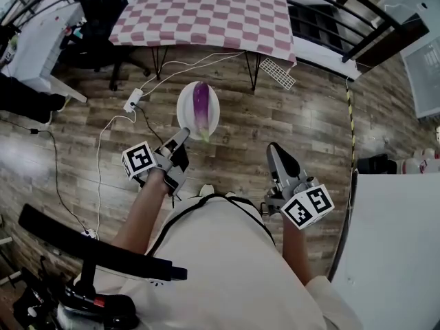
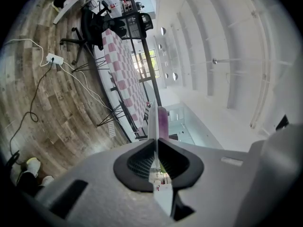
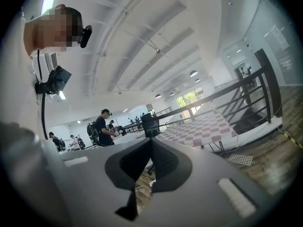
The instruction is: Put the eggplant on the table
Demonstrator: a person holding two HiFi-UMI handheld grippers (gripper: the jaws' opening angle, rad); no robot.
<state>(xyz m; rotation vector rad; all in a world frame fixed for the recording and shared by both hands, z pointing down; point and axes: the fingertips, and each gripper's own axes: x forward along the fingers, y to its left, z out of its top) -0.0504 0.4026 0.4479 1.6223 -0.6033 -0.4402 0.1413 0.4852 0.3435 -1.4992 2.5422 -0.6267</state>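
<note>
Closest to me, low in the head view, my two forearms reach forward over the wooden floor [image 1: 289, 108]. My right gripper [image 1: 278, 153] sits right of centre with its jaws brought together. In the right gripper view [image 3: 150, 143] the dark pads meet with nothing between them. I judge it is kept shut and out of the way because one grip is enough for this load.

My left gripper [image 1: 180, 141], left of centre, is clamped narrowly on the near rim of a white plate [image 1: 185, 108]. In the left gripper view [image 2: 156, 143] the plate [image 2: 153, 119] shows edge-on as a thin pale blade running out from between the pads. I hold the rim and not the vegetable, probably because the plate serves as a tray and spares the soft skin from pinching.

The eggplant [image 1: 201, 105] lies lengthwise on that plate, purple, with its green stem end toward me. It shows as a purple strip beside the plate's edge in the left gripper view [image 2: 163, 122]. It is in the air over the floor, not yet on anything fixed.

Farther out, a white power strip [image 1: 133, 100] and its cables trail across the boards at left. Beyond them, across the top of the frame, stands the table [image 1: 206, 12] with its red-and-white checked cloth, well apart from the plate. So the task looks early, with the whole gap left to close.
</note>
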